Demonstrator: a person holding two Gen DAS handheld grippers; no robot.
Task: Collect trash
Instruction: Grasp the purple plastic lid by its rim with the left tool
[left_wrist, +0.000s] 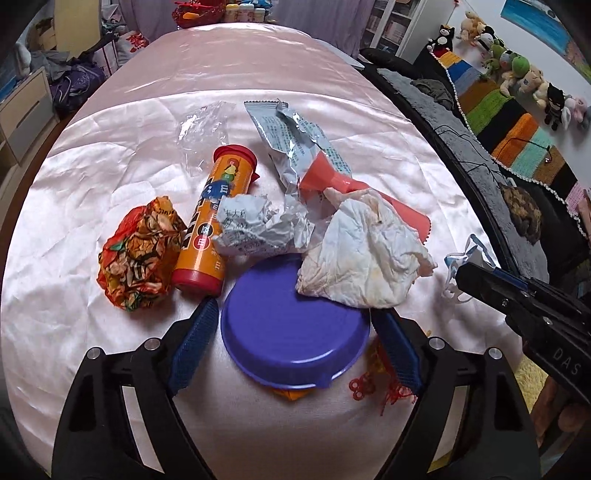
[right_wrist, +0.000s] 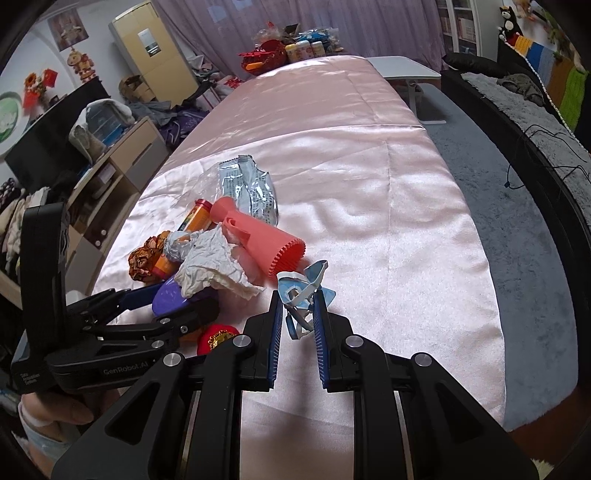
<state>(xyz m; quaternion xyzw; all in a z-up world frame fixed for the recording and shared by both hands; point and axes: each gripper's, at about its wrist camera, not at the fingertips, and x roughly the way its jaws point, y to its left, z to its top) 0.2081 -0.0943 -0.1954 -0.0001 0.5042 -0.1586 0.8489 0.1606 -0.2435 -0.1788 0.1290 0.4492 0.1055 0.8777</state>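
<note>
On the pink sheet, left gripper (left_wrist: 291, 325) spread around purple lid (left_wrist: 291, 332), right gripper (right_wrist: 298, 306) half-closed about blue mask (right_wrist: 301, 288): thin straps may slip free.

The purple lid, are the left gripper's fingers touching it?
Cannot tell. In the left wrist view the fingers closely flank the purple lid, the right one at its rim, but neither contact nor gap shows plainly.

Bright daylight, satin glare, fisheye-warped edges
</note>
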